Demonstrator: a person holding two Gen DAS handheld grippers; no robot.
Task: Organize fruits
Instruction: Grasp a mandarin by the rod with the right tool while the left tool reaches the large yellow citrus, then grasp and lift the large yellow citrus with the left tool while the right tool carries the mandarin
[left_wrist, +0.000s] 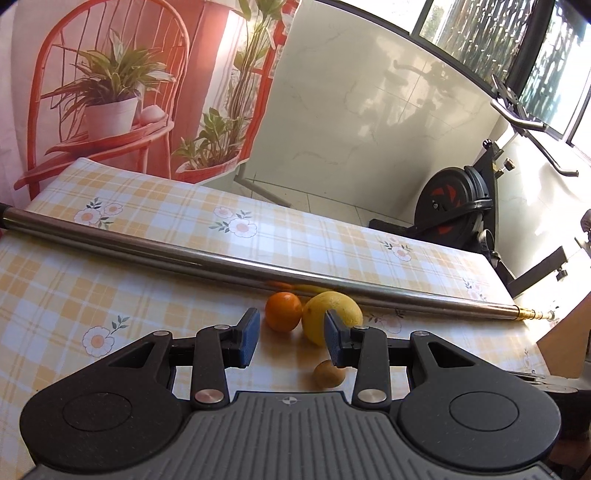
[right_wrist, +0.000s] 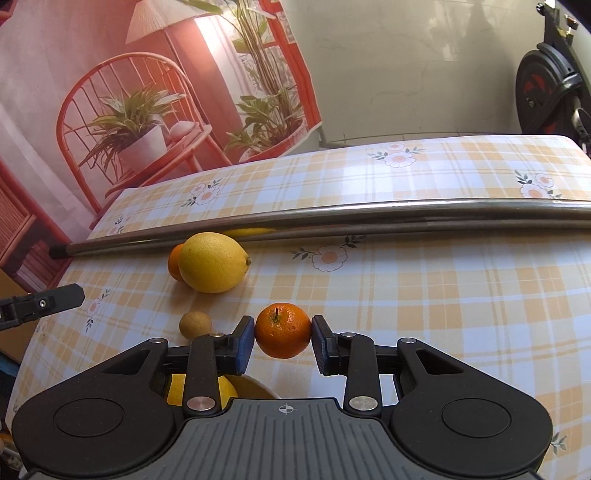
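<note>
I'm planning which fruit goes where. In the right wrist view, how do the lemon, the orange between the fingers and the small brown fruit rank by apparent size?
1. Lemon, largest, though it lies farther off.
2. Orange, held between the right gripper pads; nearness may flatter it.
3. Small brown fruit, clearly smallest.

Both cameras sit low behind their hand-held grippers, looking forward along the fingers across the yellow-checked flowered table (left_wrist: 110, 266). The left wrist view faces right of the red-chair backdrop, toward a black exercise bike (left_wrist: 458, 199). The right wrist view looks straighter at the backdrop. Both share the long steel pole (left_wrist: 258, 264), the large yellow lemon (right_wrist: 212, 262) and the small brownish fruit (left_wrist: 328, 373), all close.
</note>
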